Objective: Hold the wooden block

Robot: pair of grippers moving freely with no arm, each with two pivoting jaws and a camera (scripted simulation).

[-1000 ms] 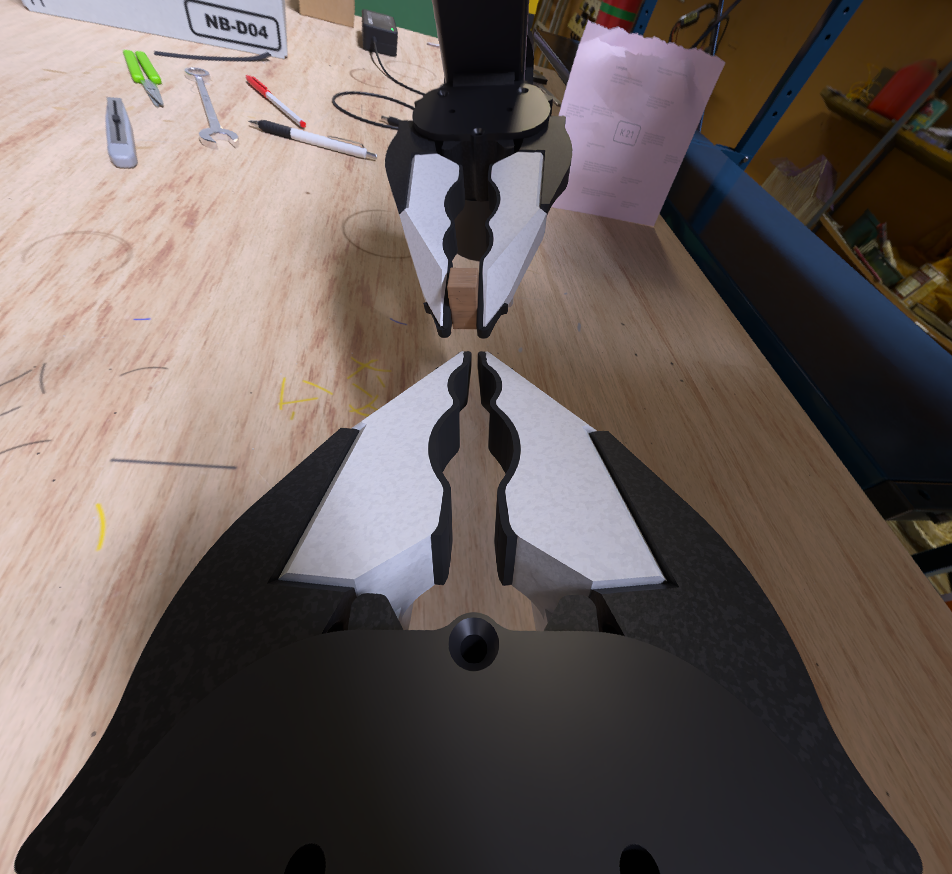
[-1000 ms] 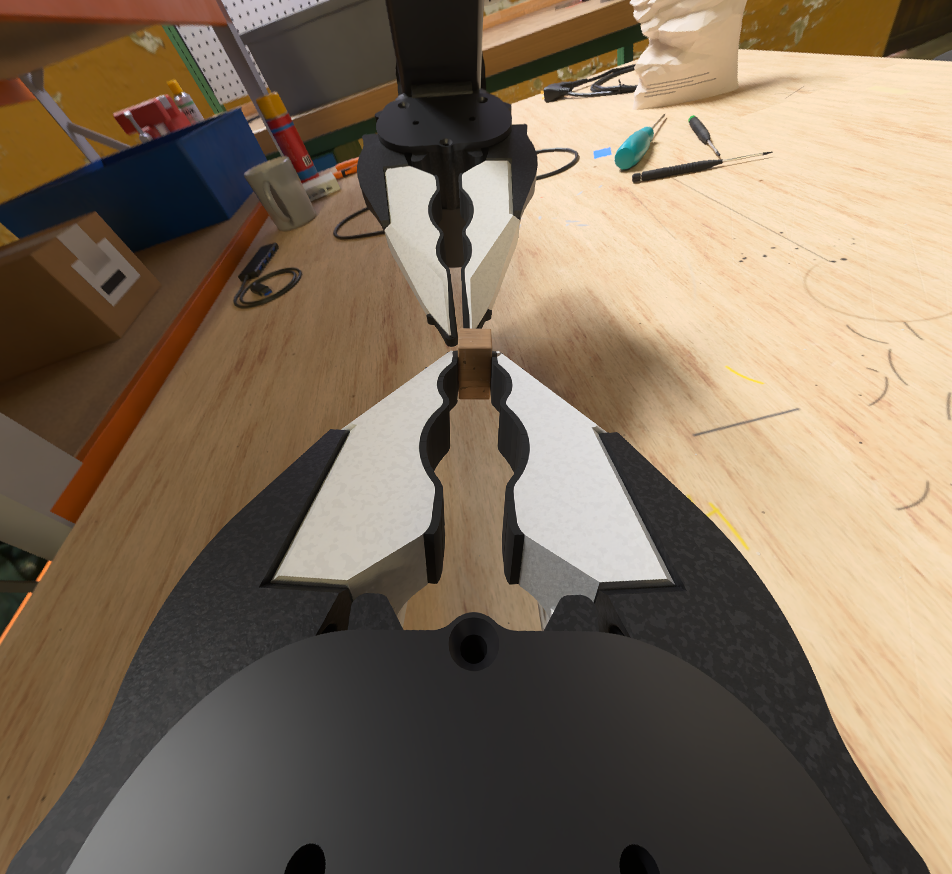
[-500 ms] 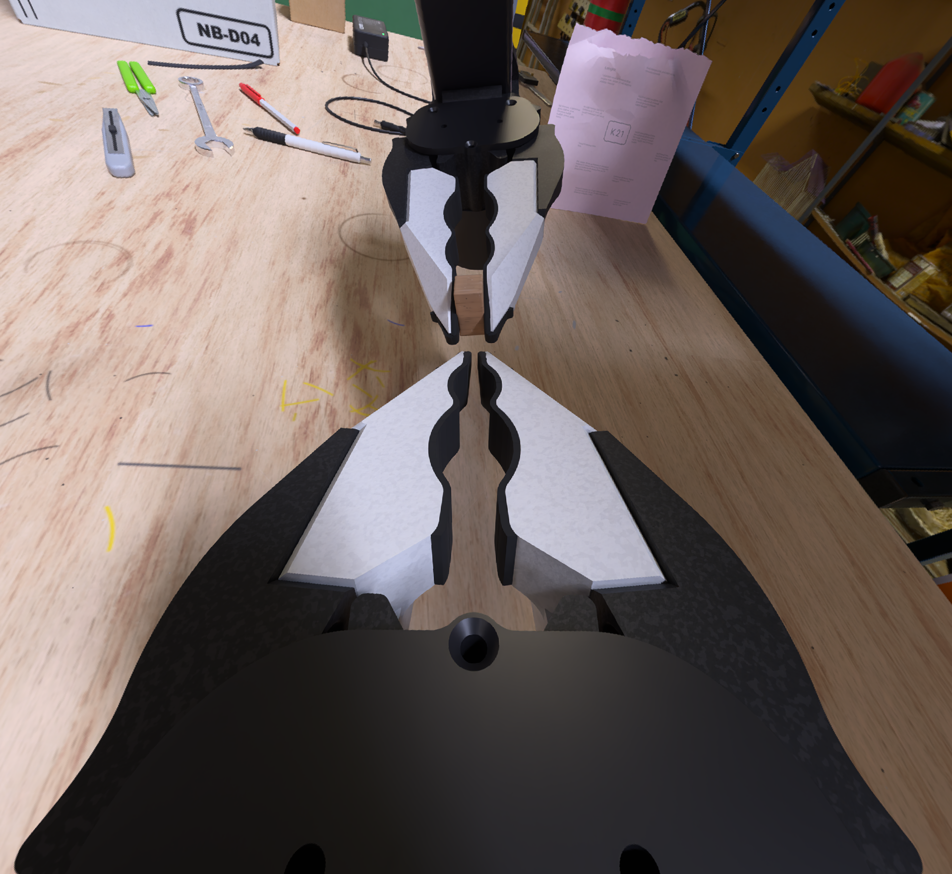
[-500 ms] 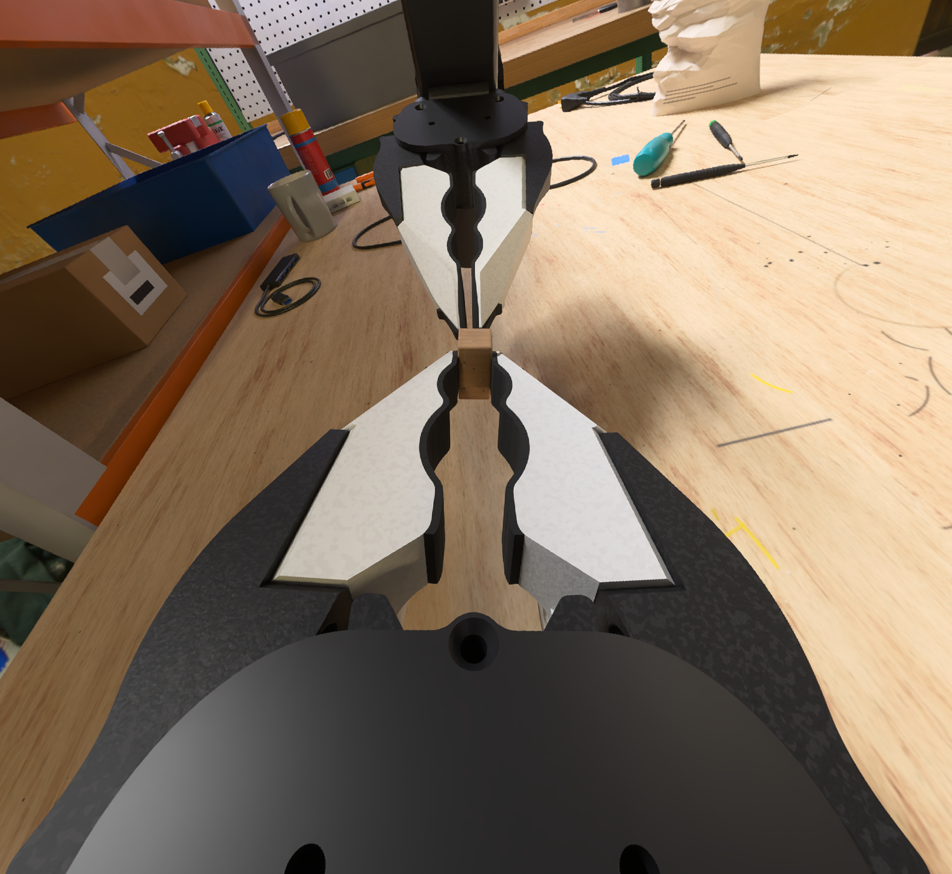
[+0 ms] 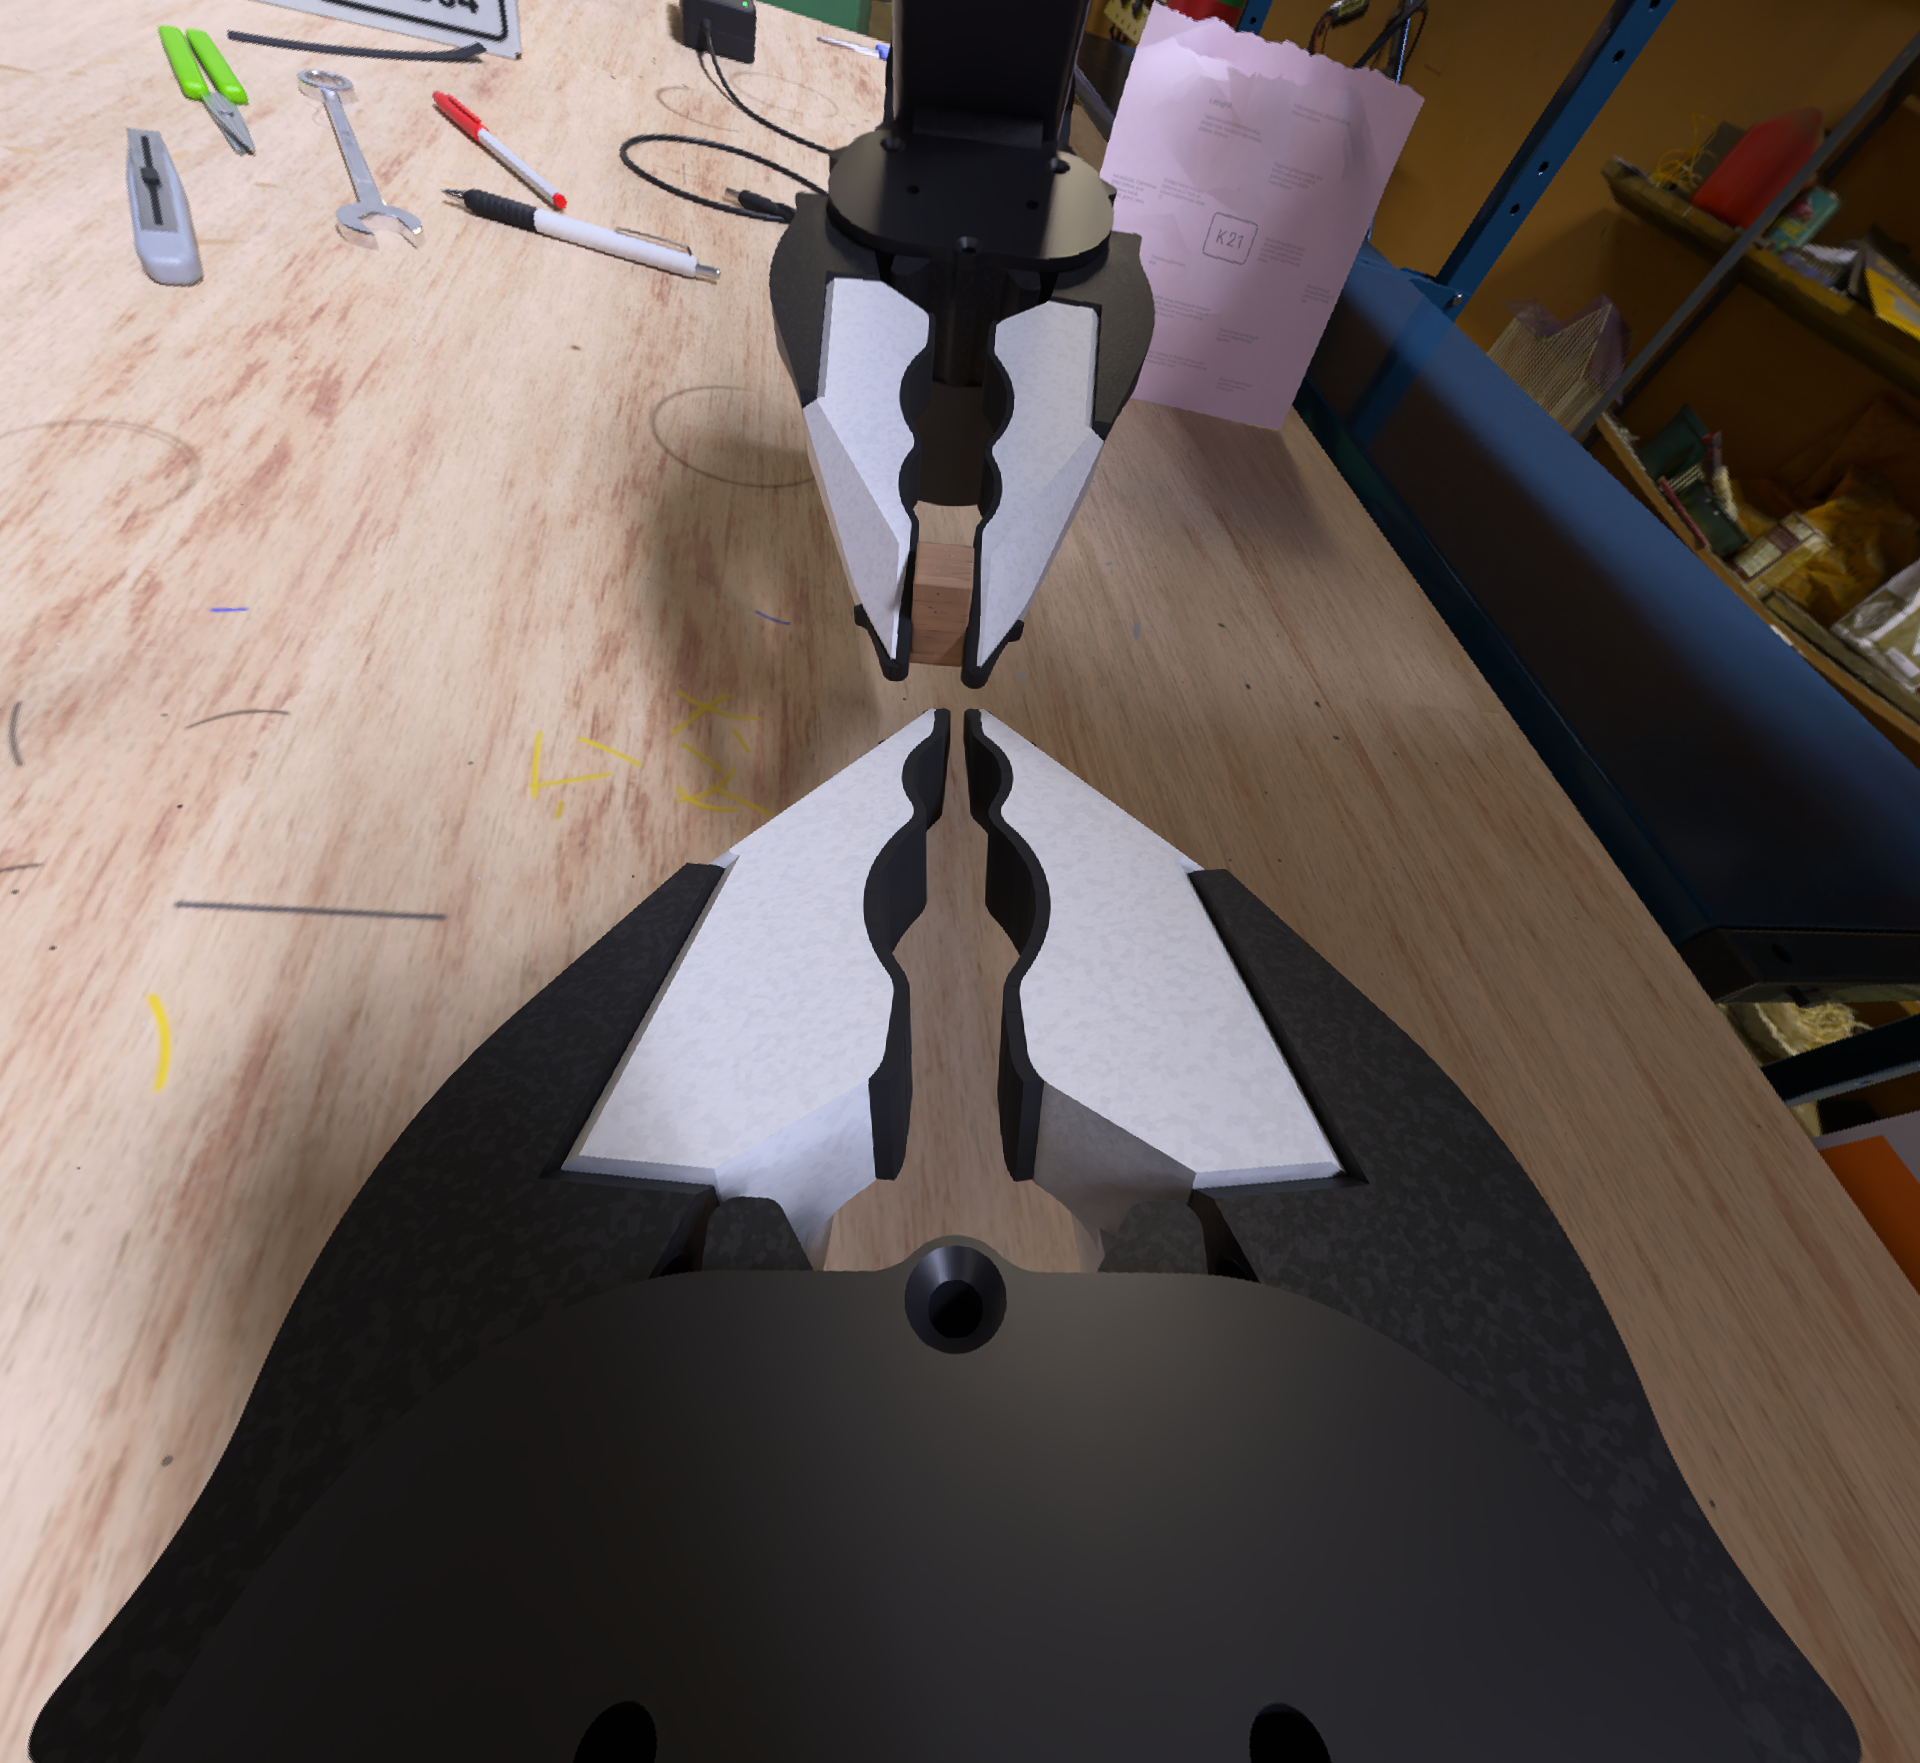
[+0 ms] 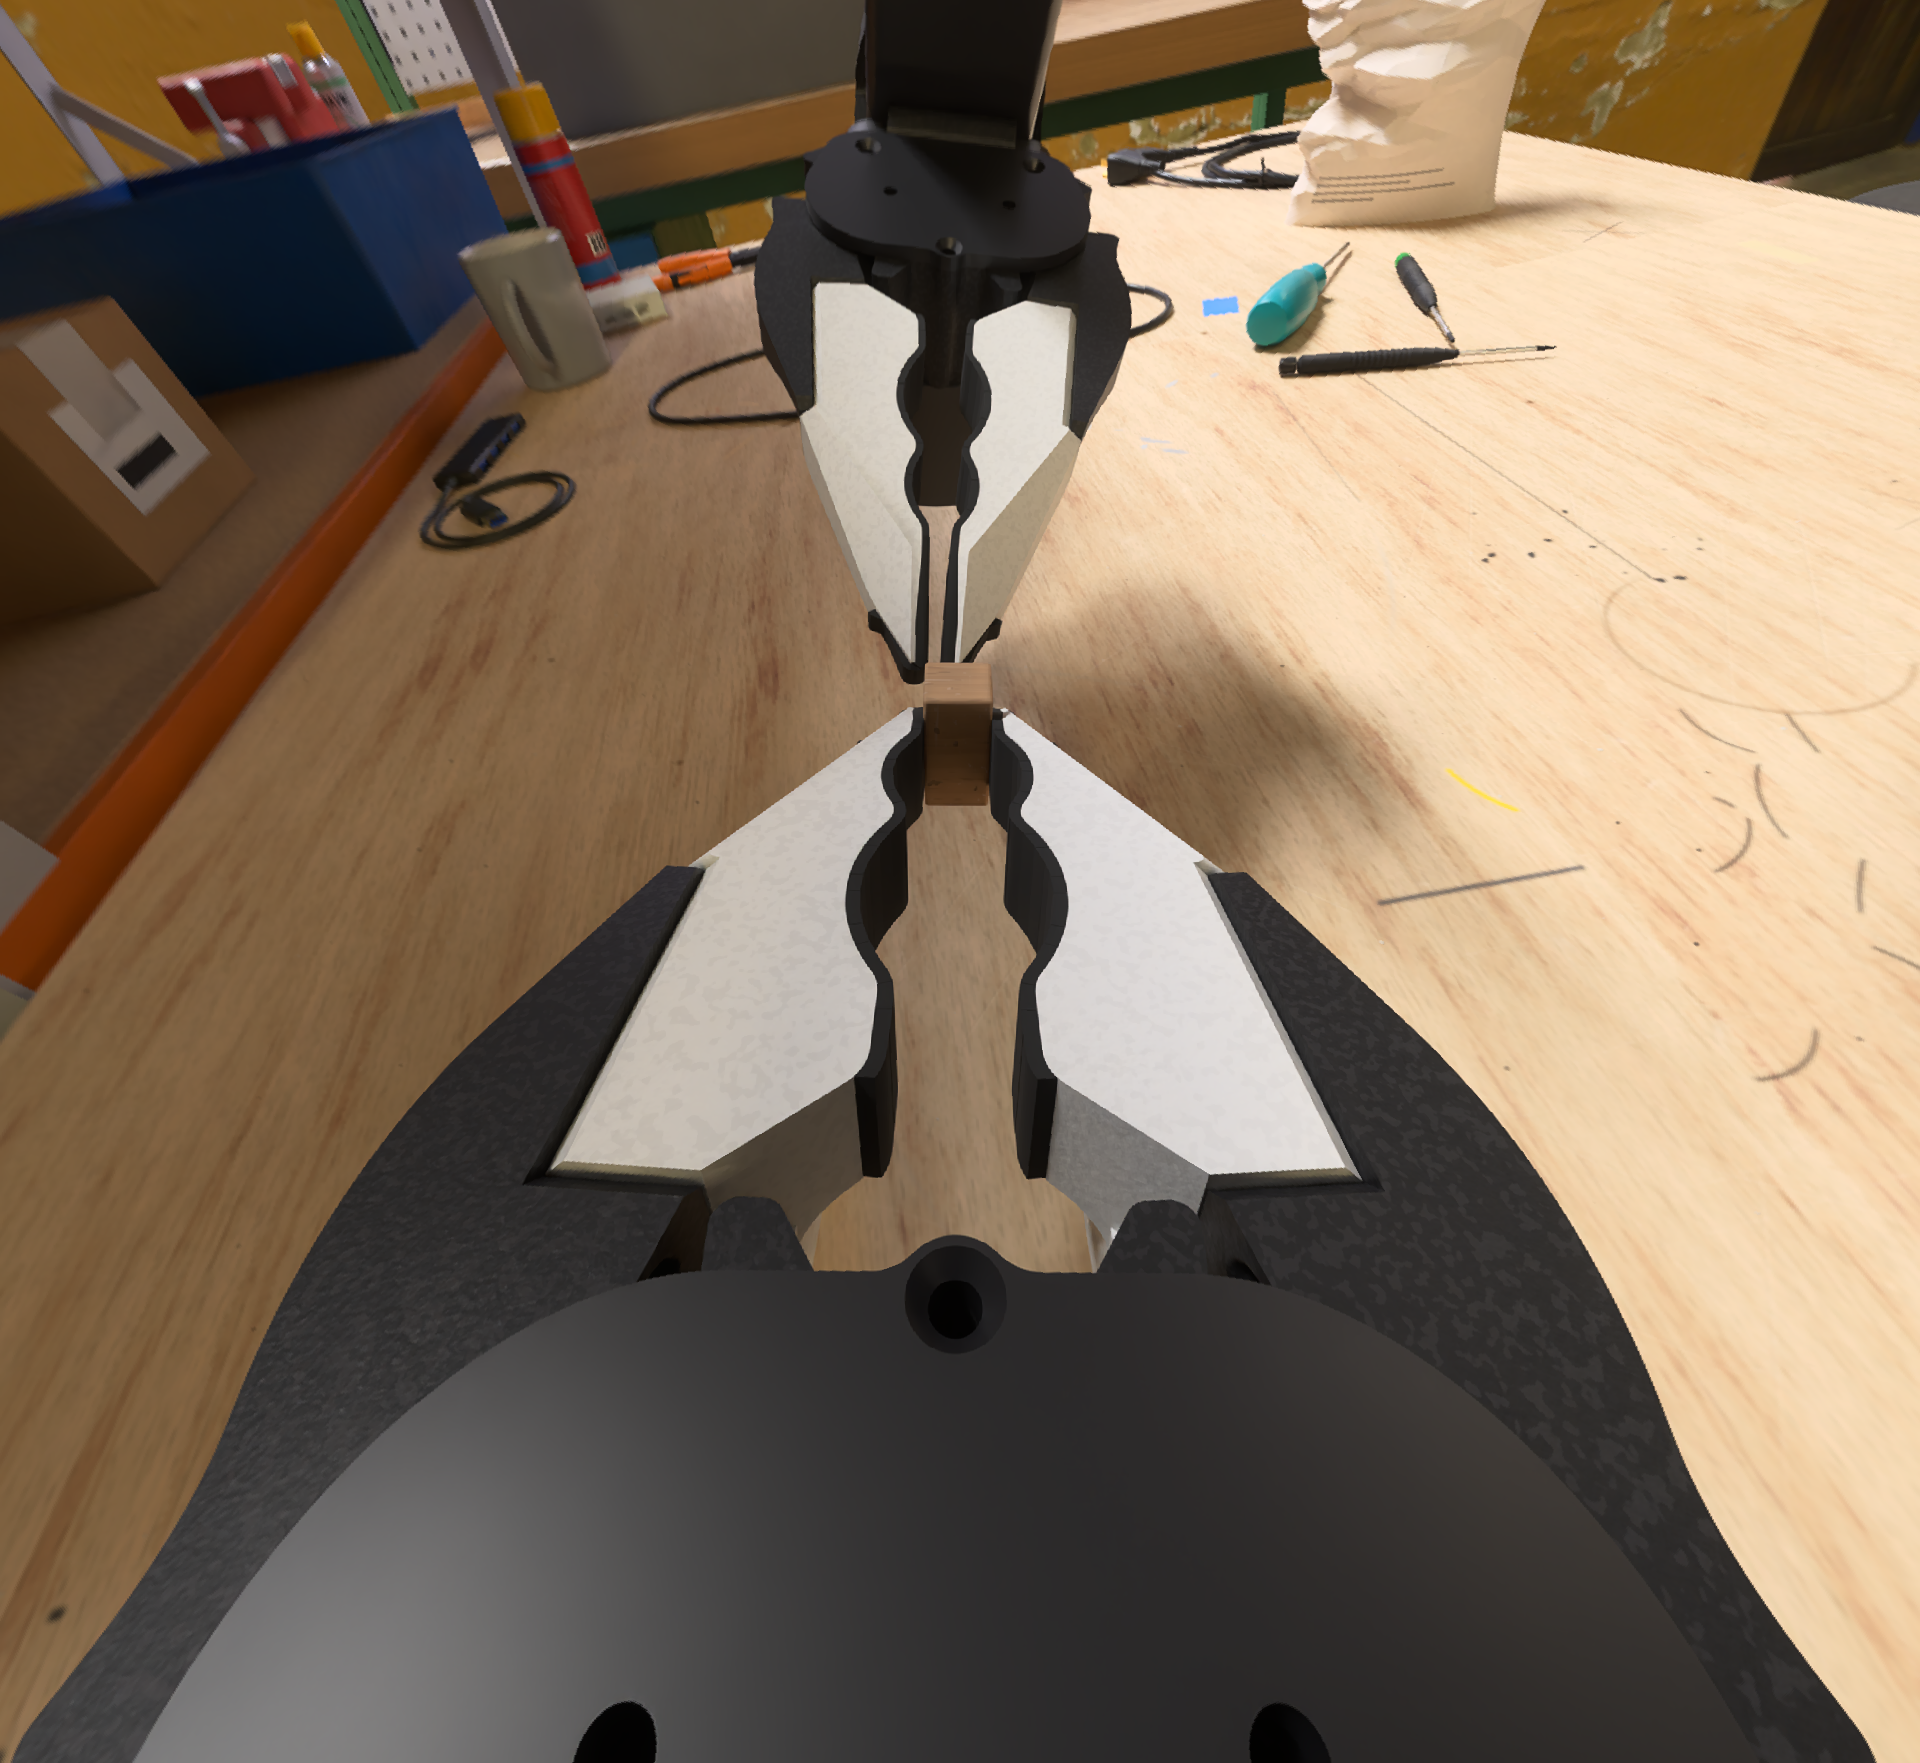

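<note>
- Right wrist view shows the wooden block (image 6: 955,749) pinched at the very tips of the right gripper (image 6: 955,726), its jaws clamped on the block's two side faces, with the block raised clear of the surface (image 6: 1455,633)
- Beyond the block, tip to tip with it, the left gripper (image 6: 940,659) points back at the camera, its jaws nearly together with only a thin slit between them and nothing in them
- Left wrist view confirms this: the left gripper (image 5: 956,721) in the foreground holds nothing, and the block (image 5: 941,601) sits just past its tips, between the right gripper's (image 5: 941,664) jaws
- Main risk, as a judgement: the grip is shallow, since the block sits at the tip ends rather than deep in the scalloped pads, so a small tilt or a jolt could let it pivot or slide out and drop to the surface below
- Second risk: the left gripper's tips are just beside the block's far face, so any forward drift would push the block back through the clamp or knock it loose
- Smooth wood on flat pads probably gives modest friction, so easing the squeeze would be enough to lose it
- Clutter lies well away from the block: a pink paper bag (image 5: 1252,227) and pens (image 5: 582,230) on one side, screwdrivers (image 6: 1288,305) on the other; none threatens the hold
</note>
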